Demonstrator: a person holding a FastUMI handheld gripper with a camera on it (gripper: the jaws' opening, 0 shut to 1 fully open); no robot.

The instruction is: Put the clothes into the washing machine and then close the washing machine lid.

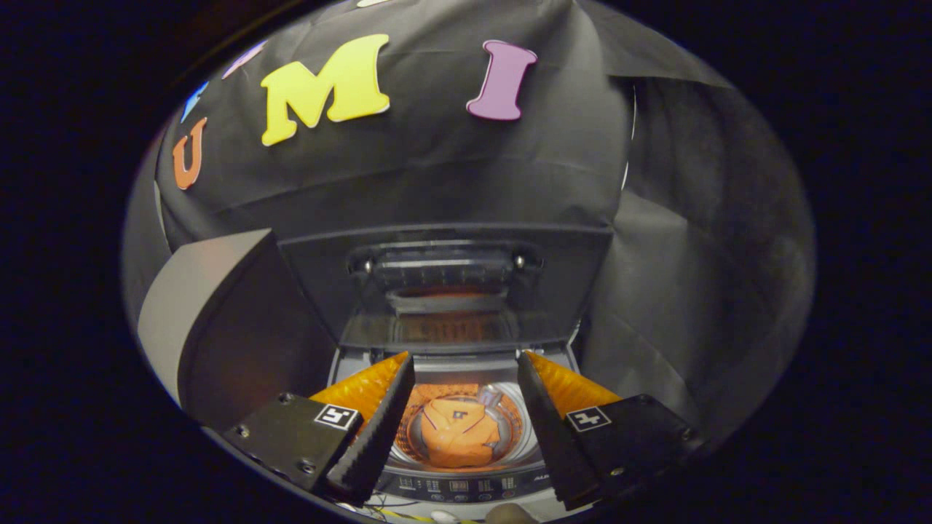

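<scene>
Since the orange shirt (457, 434) lies inside the washer (466, 484), only its raised lid (444, 287) needs closing; gripper (466, 378) spread wide above washer, holding nothing.

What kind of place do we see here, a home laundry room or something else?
Probably a staged recording booth, not a home: black cloth wall hangs behind a small top-loading washing machine, lid raised, orange garment in its drum. The gripper hovers above, jaws open.

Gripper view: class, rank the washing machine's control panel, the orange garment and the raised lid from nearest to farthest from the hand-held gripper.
The hand-held gripper is open and holds nothing.
1. Control panel: just ahead, low between the fingers.
2. Orange garment: in the drum, beyond the panel.
3. Raised lid: upright behind the drum, farthest.
</scene>
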